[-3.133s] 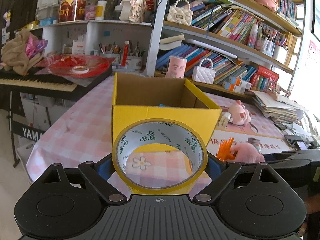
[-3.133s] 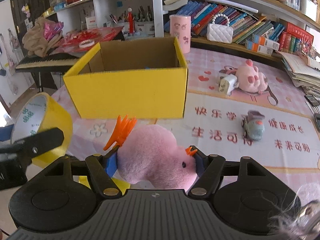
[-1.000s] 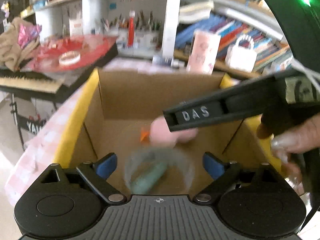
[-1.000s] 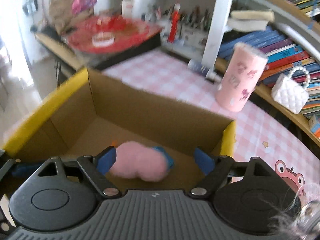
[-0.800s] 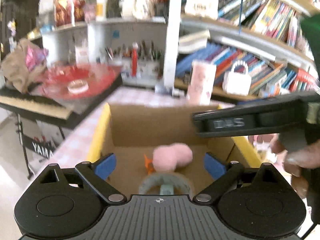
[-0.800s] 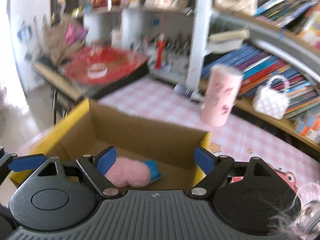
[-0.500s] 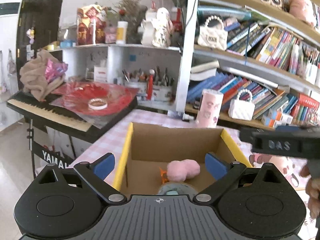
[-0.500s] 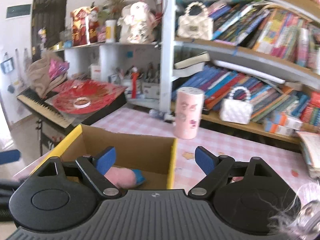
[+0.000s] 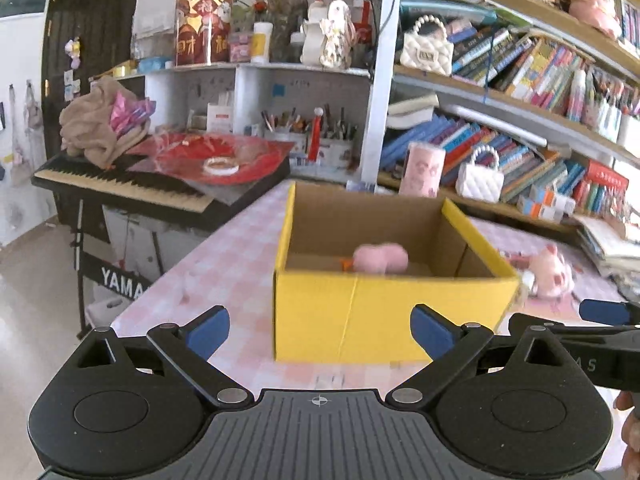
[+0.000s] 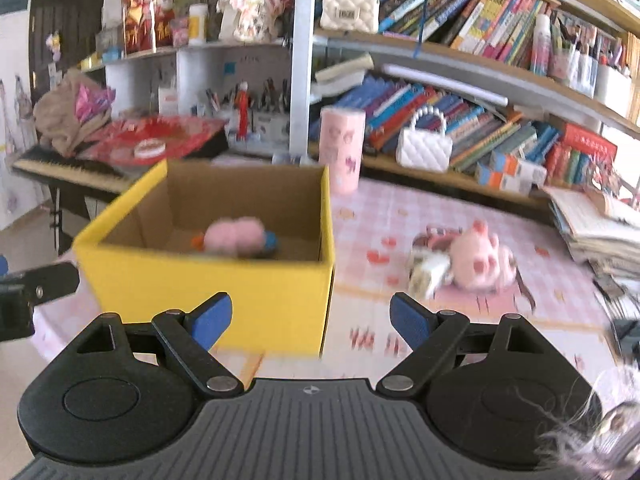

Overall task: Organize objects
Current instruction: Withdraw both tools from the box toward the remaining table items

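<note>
Yellow cardboard box [image 9: 384,312] open-topped on the pink checked worktop [image 9: 224,272], near its left edge. Pink fluffy toy [image 9: 380,258] lies on the box floor toward the far wall; from the right wrist view something blue [image 10: 271,240] shows just beside it, too blurred to name. Left gripper [image 9: 320,330] short of the box's near wall, fingers [image 9: 208,330] wide apart, nothing between them. Right gripper [image 10: 310,320] beside it, level with the box's right corner, fingers [image 10: 412,322] likewise apart and empty. On the worktop right of the box: pink plush pig [image 10: 476,260] on its side, a small whitish object [image 10: 428,270] touching it. Pink cylinder tin [image 10: 342,150] upright behind the box, near the bookshelf
</note>
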{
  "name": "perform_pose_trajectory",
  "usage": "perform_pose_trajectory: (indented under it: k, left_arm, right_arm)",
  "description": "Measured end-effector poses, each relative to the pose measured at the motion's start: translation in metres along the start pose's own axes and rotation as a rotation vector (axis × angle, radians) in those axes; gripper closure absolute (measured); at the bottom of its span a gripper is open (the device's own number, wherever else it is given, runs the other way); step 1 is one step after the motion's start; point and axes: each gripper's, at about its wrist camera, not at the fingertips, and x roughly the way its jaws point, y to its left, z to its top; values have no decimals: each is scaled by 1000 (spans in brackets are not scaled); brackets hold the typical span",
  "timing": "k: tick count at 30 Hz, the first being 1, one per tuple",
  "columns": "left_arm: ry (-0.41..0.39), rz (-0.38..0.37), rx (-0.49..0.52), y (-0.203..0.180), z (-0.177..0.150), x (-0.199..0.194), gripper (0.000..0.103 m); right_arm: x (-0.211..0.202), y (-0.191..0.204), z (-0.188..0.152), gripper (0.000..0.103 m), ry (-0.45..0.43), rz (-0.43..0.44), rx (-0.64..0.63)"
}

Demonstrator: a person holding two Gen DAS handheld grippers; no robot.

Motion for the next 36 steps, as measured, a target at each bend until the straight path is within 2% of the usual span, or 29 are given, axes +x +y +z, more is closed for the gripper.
perform_pose_trajectory:
  k: [6,14,26,36]
  left_arm:
    - [46,-7,11,5,-23,-17,4]
    - [83,-25,30,-1,-43,-32,4]
    - [134,-158,108,-36,-59,-36,4]
    - [169,-257,172,-76,-64,-23,4]
  right_arm:
    - [-18,11,-28,17,57,-22,-12]
    - [-39,10,-51,17,91,-54,5]
    - [-68,-21,-82,17,134,-169,89]
    - [-76,-56,-95,17,168,-263,149]
